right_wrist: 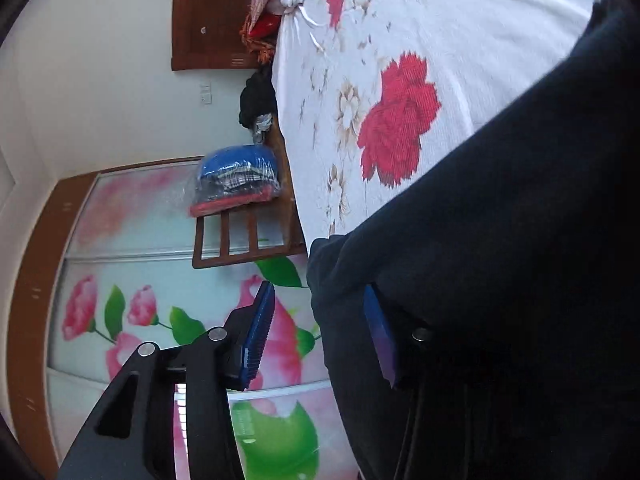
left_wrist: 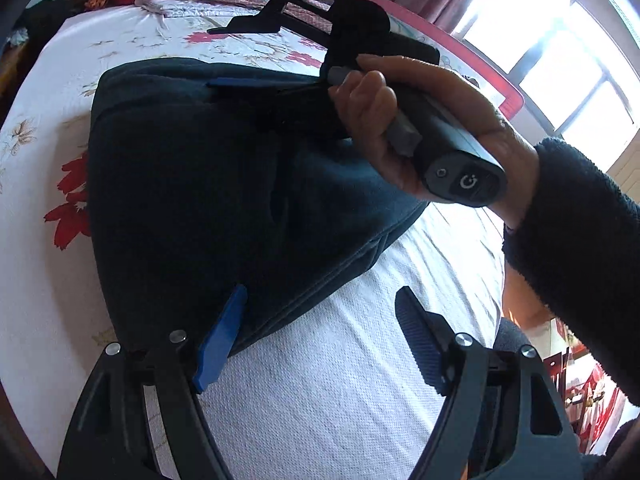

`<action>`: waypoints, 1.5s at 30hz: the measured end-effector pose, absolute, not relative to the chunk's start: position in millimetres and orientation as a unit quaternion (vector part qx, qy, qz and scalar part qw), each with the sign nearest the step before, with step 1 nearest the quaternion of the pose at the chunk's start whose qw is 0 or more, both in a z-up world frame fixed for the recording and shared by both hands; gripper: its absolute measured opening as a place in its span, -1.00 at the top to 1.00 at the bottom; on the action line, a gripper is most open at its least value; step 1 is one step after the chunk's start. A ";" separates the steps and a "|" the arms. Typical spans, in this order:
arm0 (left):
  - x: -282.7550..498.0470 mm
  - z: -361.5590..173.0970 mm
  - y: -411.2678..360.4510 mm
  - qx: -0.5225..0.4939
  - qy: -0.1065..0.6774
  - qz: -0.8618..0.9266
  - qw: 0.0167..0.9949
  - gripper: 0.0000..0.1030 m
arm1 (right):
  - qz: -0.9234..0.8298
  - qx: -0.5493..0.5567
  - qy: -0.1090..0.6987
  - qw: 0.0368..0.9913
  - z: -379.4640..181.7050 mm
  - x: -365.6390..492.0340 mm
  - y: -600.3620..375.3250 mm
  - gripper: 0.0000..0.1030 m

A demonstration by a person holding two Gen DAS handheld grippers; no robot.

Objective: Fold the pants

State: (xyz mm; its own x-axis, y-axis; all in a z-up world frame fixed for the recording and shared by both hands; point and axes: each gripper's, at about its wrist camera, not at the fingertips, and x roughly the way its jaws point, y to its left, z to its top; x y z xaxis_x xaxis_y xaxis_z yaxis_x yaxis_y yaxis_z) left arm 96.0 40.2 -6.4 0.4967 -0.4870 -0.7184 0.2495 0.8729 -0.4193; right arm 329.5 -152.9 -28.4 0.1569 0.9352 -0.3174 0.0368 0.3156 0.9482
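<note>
Pants [left_wrist: 208,184]: dark, folded, laid on flowered bed [left_wrist: 48,128].
Left tool [left_wrist: 316,344]: spread wide, nothing held.
Right tool [right_wrist: 320,332]: partly spread; grip cannot be told.

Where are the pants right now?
The dark pants lie folded on the flowered bedspread, centre-left in the left wrist view, between the open left gripper and the right gripper.
</note>
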 end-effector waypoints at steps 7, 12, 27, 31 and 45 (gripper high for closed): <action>86.0 -3.9 34.8 -0.083 0.454 -0.220 0.859 -0.47 | 0.344 0.407 0.494 0.687 20.7 282.3 -238.8 0.09; 86.4 -4.2 37.8 -0.098 0.453 -0.219 0.859 -0.47 | 0.331 0.458 0.492 0.663 -18.4 212.6 -309.4 0.06; 56.1 34.5 57.7 -0.166 0.449 -0.100 0.872 -0.90 | 0.318 0.372 0.465 0.738 32.1 143.3 -320.5 -0.55; 28.8 40.4 53.2 -0.137 0.450 0.021 0.882 -0.96 | 0.302 0.295 0.489 0.763 26.3 98.9 -309.6 -0.55; 0.9 10.4 28.5 -0.035 0.494 0.146 0.857 -0.96 | 0.199 0.061 0.496 0.843 -0.6 50.0 -269.5 -0.68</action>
State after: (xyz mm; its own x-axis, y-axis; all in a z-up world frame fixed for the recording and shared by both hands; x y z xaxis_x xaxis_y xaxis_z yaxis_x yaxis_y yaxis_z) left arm 0.9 28.5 10.4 0.4700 0.2165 -0.8557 -0.2849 0.9548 0.0851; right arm 50.0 -269.5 -0.6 0.4297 0.3965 -0.8112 -0.2748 0.9132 0.3008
